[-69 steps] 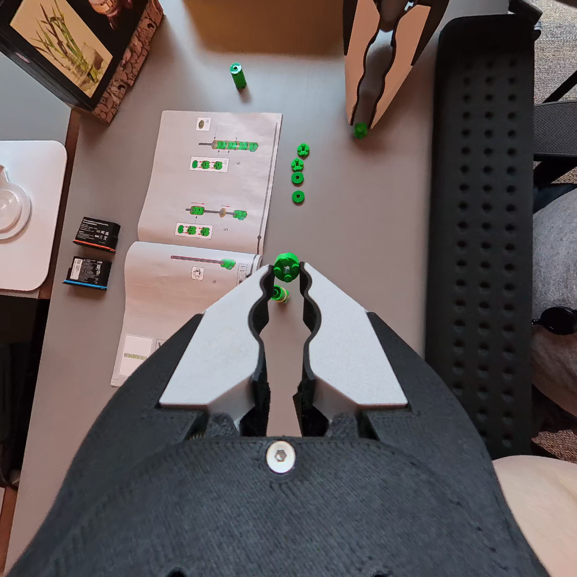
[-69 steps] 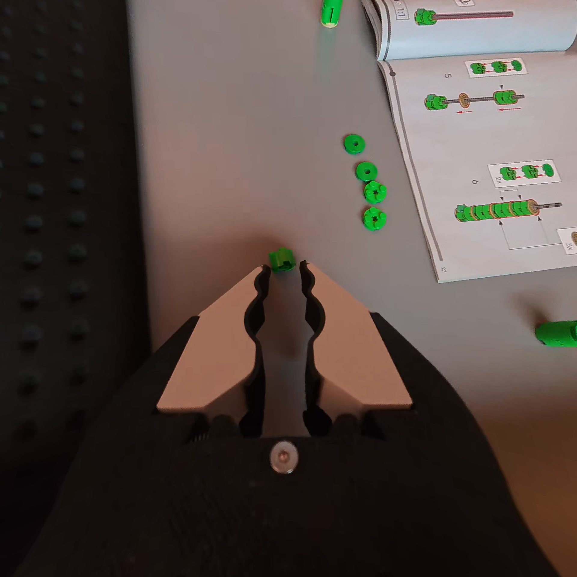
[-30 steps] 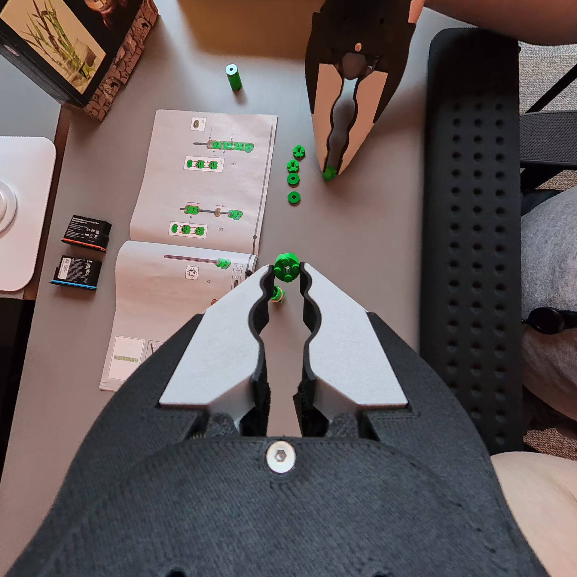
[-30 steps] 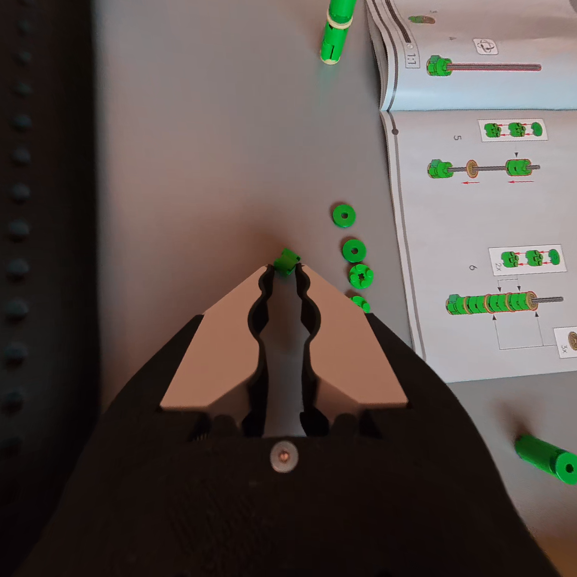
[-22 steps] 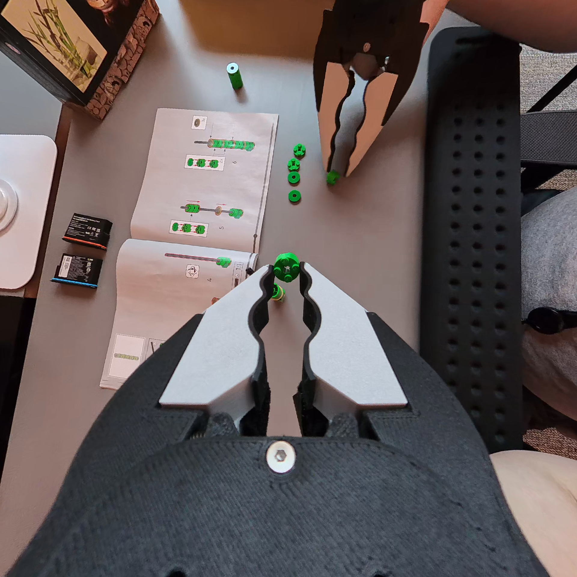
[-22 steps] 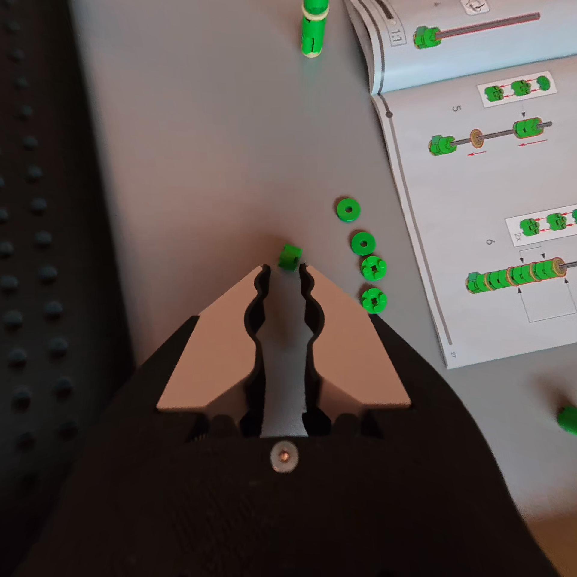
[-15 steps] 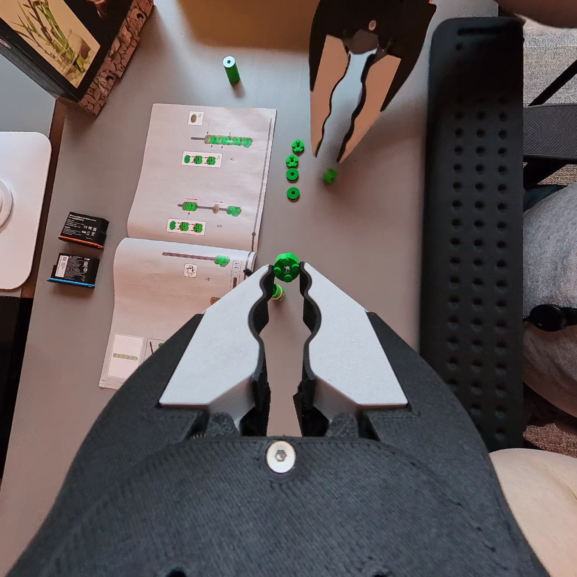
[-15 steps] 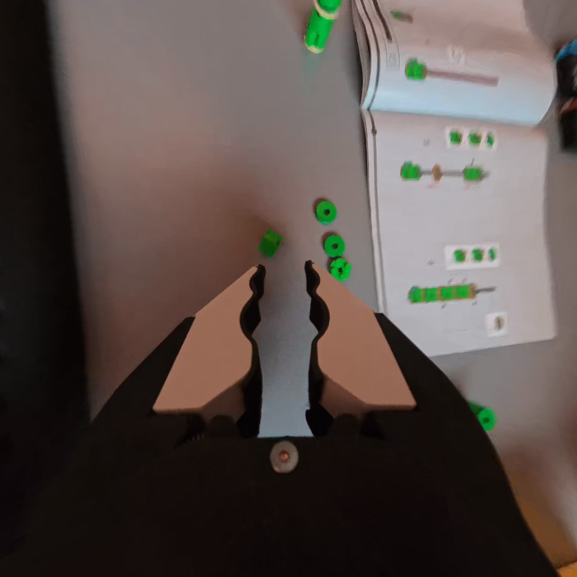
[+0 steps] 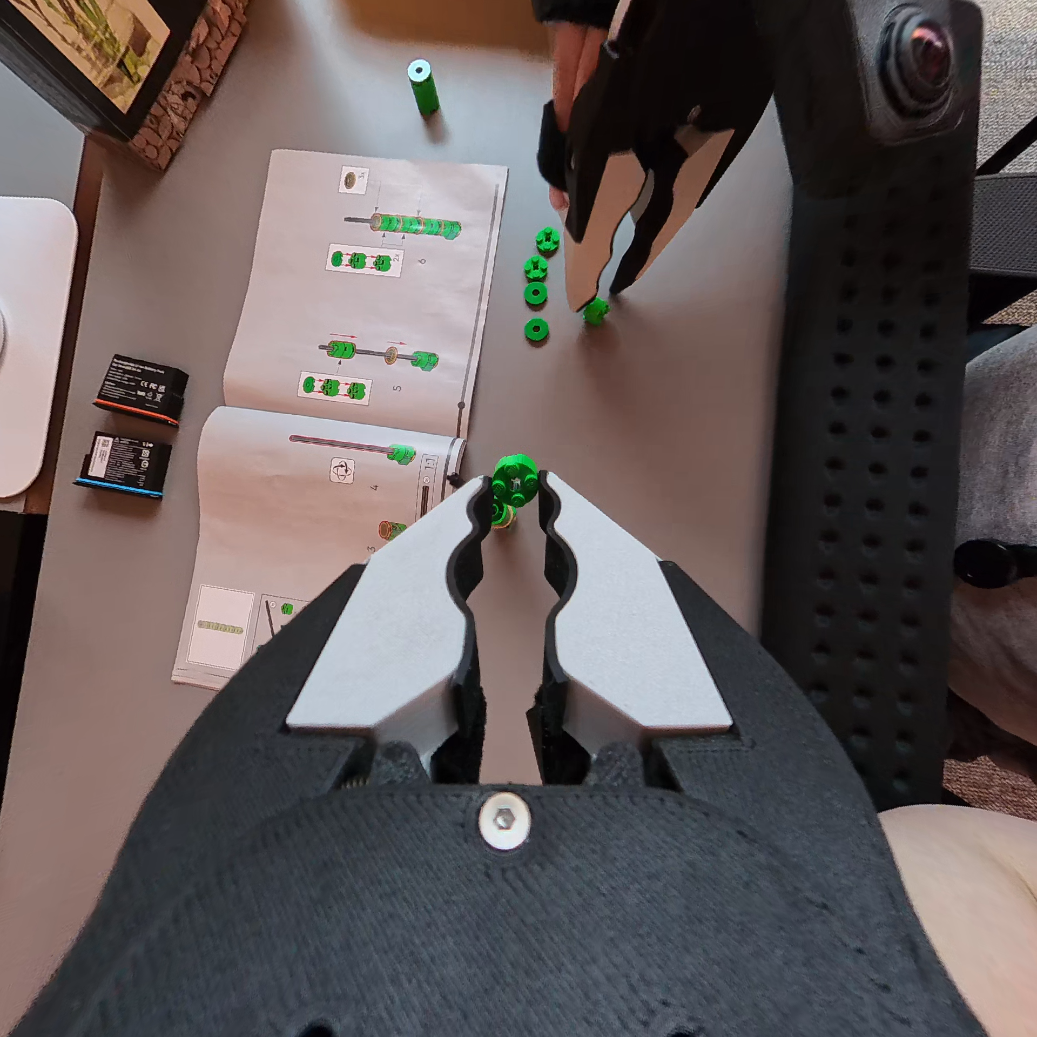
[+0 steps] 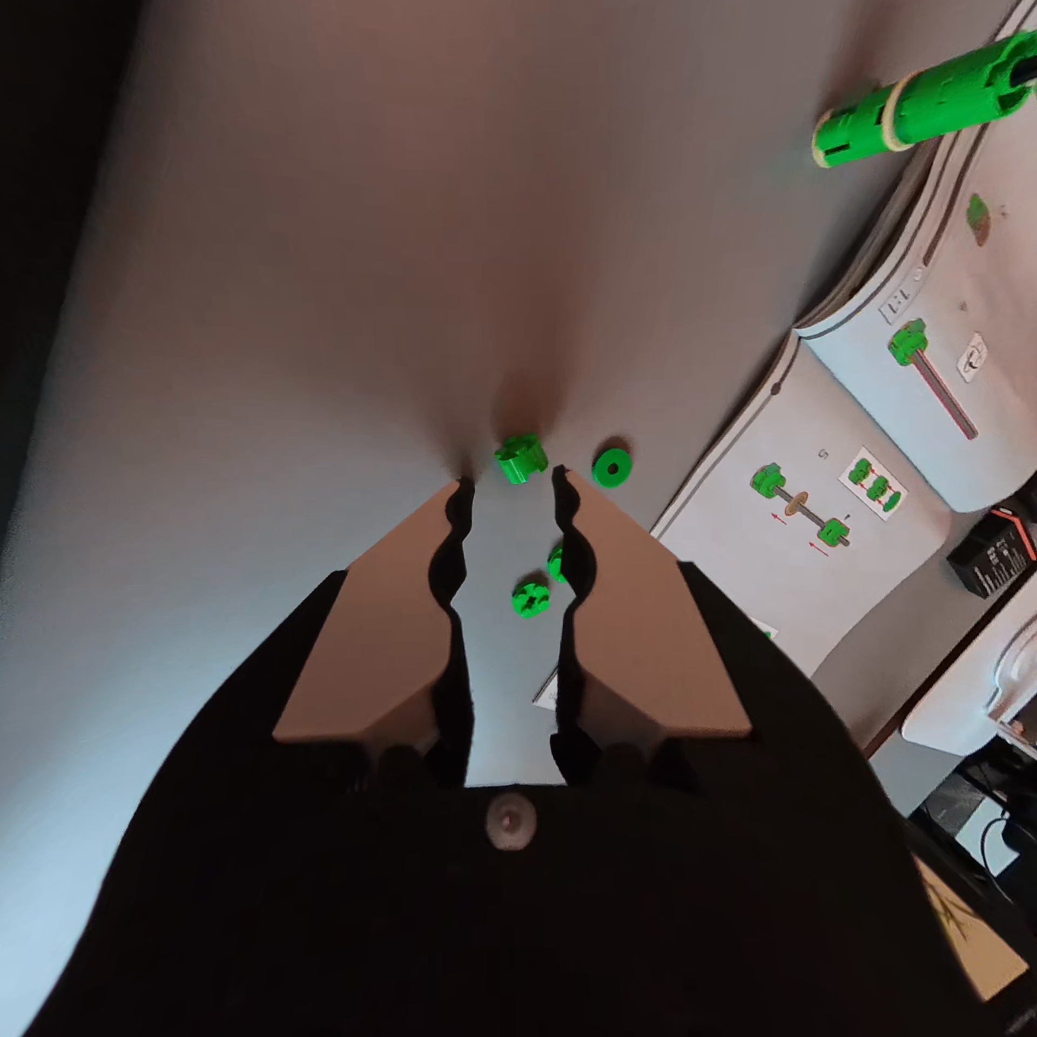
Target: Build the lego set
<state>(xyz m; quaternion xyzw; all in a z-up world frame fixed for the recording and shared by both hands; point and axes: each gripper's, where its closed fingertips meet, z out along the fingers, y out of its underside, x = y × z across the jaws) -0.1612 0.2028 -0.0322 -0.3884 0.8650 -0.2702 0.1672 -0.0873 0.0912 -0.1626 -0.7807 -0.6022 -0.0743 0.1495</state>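
My left gripper [image 9: 513,481] is shut on a green round-brick stack [image 9: 514,483] held end-on above the grey table; the stack also shows in the right wrist view [image 10: 926,106], with tan rings on it. My right gripper [image 10: 509,477] is open, tips down on the table either side of a small green round brick [image 10: 521,459] lying on its side. In the left wrist view the right gripper [image 9: 597,294] stands over that brick [image 9: 596,310]. Several loose green round pieces [image 9: 536,293] lie in a row beside it.
An open instruction booklet [image 9: 365,314] lies left of the pieces. A green cylinder [image 9: 423,87] lies at the back. A box [image 9: 112,56], two black batteries [image 9: 140,390] and a white tray [image 9: 28,336] are at the left. A black perforated panel [image 9: 875,449] runs along the right. Left tips to right tips: about 20 cm. Both grippers' tips are roughly 20 cm from the black perforated panel [image 9: 875,449].
My right gripper let go of the small green brick on the table, opened and lifted, then turned and came back down with its tips around the brick. My left gripper kept still.
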